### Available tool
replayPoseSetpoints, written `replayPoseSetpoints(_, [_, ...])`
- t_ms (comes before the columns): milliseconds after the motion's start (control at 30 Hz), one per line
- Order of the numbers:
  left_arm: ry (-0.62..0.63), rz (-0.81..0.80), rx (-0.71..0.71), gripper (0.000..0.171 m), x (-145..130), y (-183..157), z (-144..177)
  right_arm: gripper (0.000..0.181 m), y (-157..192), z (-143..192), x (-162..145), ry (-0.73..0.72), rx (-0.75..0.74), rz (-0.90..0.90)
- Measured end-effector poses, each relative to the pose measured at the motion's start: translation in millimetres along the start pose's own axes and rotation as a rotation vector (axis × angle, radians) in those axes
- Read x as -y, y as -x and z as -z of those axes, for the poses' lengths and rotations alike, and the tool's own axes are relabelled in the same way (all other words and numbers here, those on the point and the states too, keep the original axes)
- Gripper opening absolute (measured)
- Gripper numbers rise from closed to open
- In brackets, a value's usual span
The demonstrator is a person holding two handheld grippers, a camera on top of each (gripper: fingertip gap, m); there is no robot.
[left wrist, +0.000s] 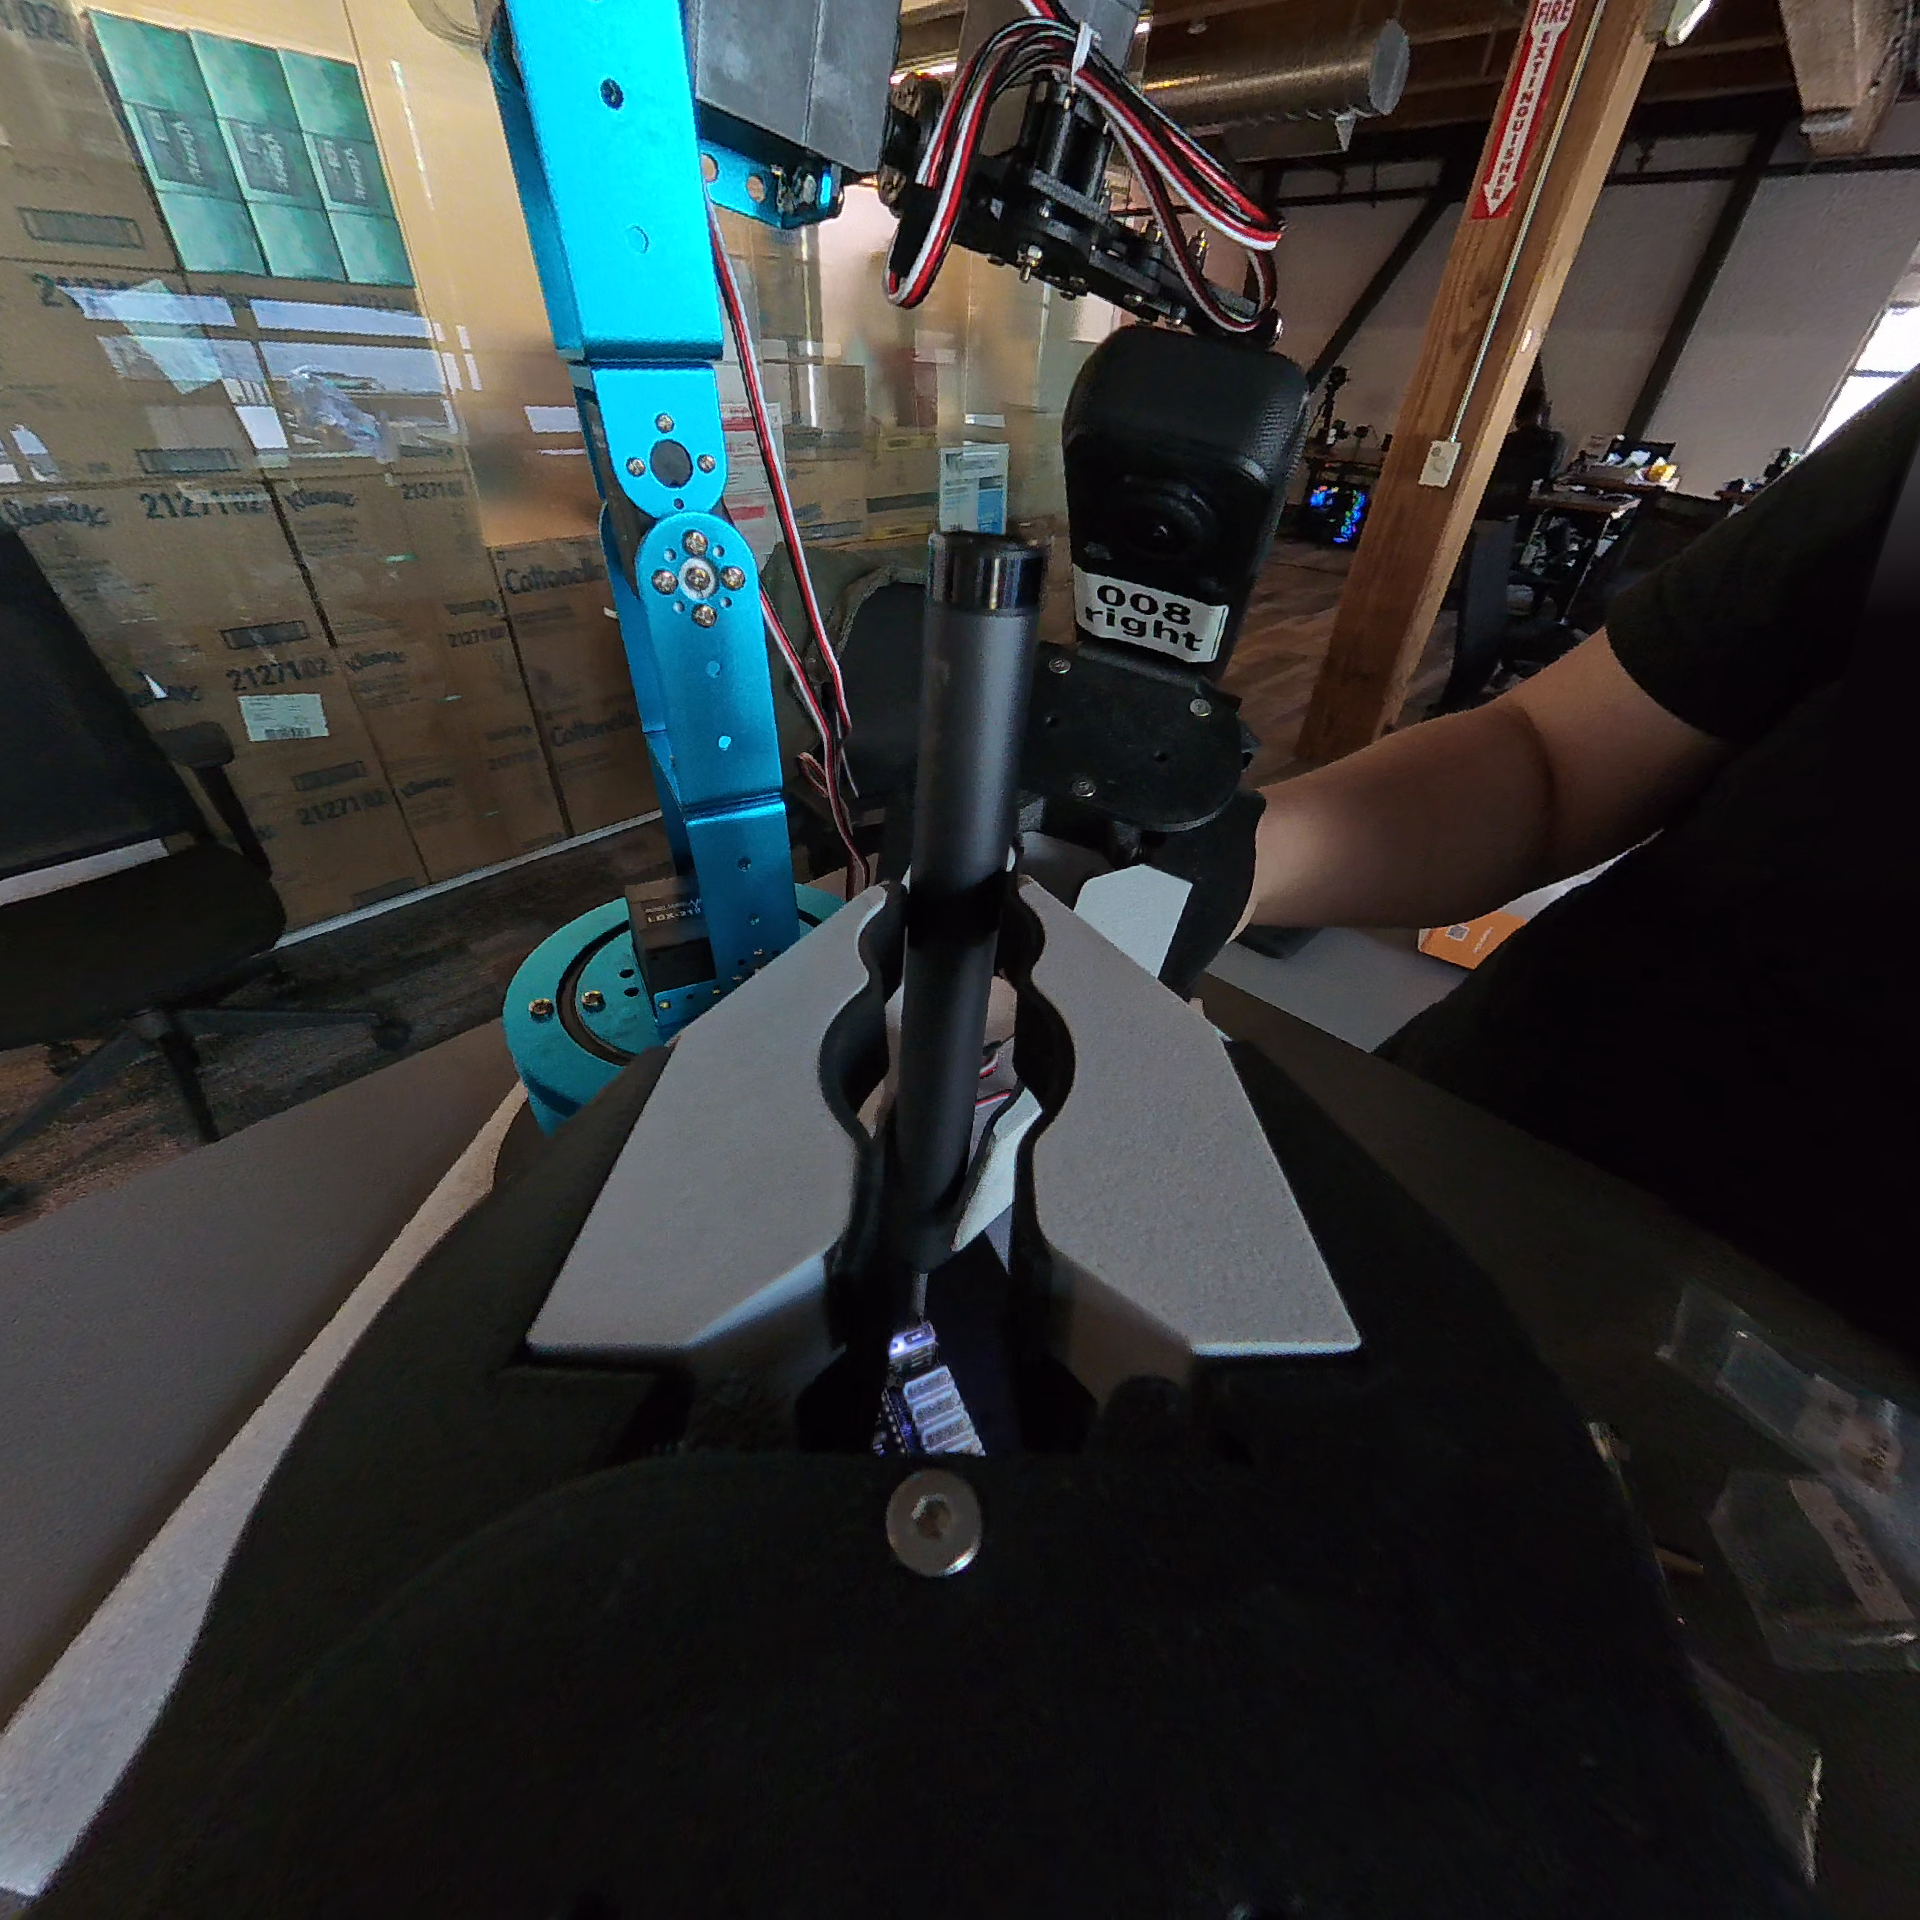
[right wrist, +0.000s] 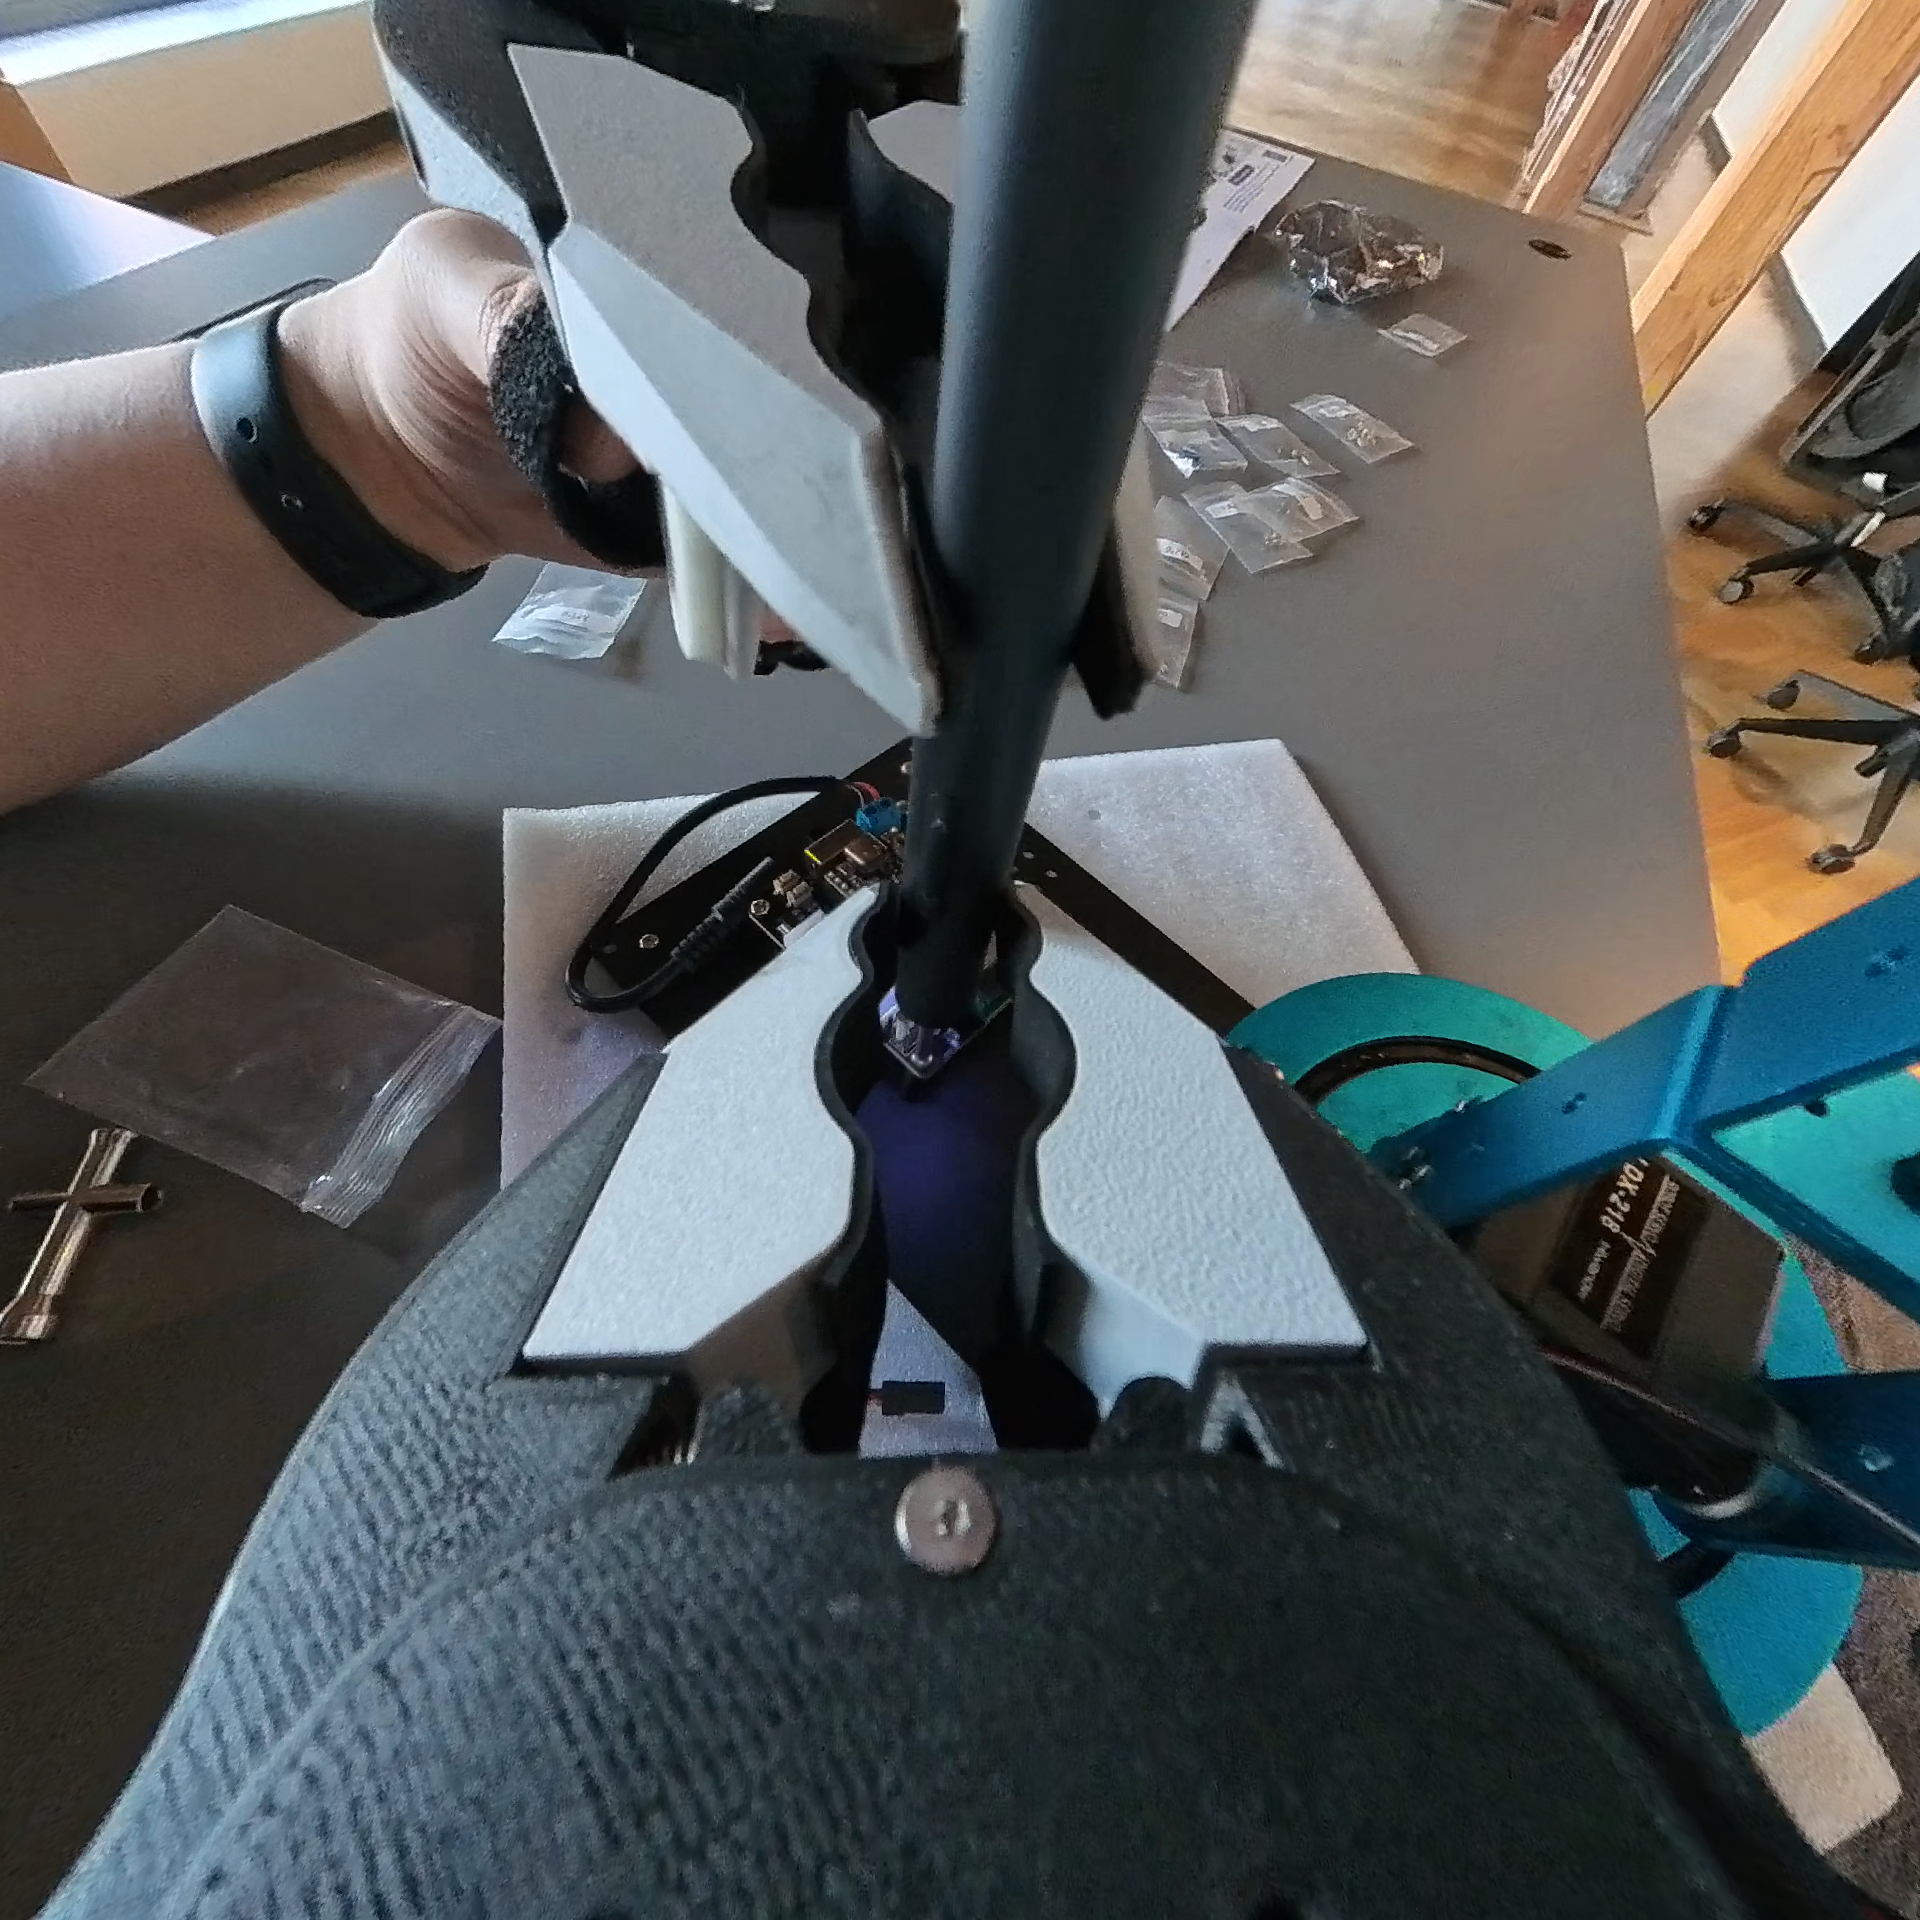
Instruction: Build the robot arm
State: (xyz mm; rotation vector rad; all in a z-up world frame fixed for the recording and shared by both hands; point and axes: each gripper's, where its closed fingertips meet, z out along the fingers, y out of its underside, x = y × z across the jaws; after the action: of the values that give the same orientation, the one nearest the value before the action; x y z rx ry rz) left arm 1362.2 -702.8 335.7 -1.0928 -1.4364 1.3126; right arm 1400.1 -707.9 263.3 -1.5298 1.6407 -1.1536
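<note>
Left wrist view: the left hand-held gripper (left wrist: 951, 914) is closed narrow on a dark grey cylindrical tool (left wrist: 961, 831), a driver-like handle standing upright in the centre of the frame, clamped near its lower half, probably so the thin tip can point down at a small lit circuit board (left wrist: 925, 1392) glimpsed low between the fingers. A blue metal robot arm (left wrist: 665, 540) rises at upper left from its teal round base (left wrist: 551, 1029), and the right hand-held gripper's camera block (left wrist: 1174, 499) sits just behind the tool at centre right, crowding that side. Right wrist view: the right hand-held gripper (right wrist: 951, 935) is closed to a narrow gap around the tool's lower end; whether its fingers press the shaft or merely flank it I cannot tell. The small purple-lit board lies right under the tip, on a white foam sheet (right wrist: 1195, 831) on the grey table (right wrist: 1455, 675). Small clear parts bags (right wrist: 1247, 468) lie scattered at upper right, a larger clear bag (right wrist: 260, 1049) and a metal cross wrench (right wrist: 73, 1226) at left, well apart.
</note>
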Motion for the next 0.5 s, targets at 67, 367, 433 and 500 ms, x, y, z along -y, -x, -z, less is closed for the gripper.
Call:
replayPoseSetpoints(67, [-0.001,-0.001,0.020,0.023,1.2,2.5,-1.5,0.018,-0.1,0.0,-0.3,0.008,0.004,-0.010])
replayPoseSetpoints(367, [-0.008,-0.021,0.064,0.016,16.1,2.1,-3.5,0.019,0.9,-1.5,0.4,0.028,0.006,-0.006])
replayPoseSetpoints(433, [-0.007,0.010,0.066,0.016,16.3,4.8,-4.1,0.019,0.6,-1.1,0.3,0.019,0.010,-0.008])
replayPoseSetpoints(500, [-0.009,0.038,0.053,0.016,16.3,5.1,-4.5,0.020,1.9,-0.3,0.2,-0.003,0.023,0.014])
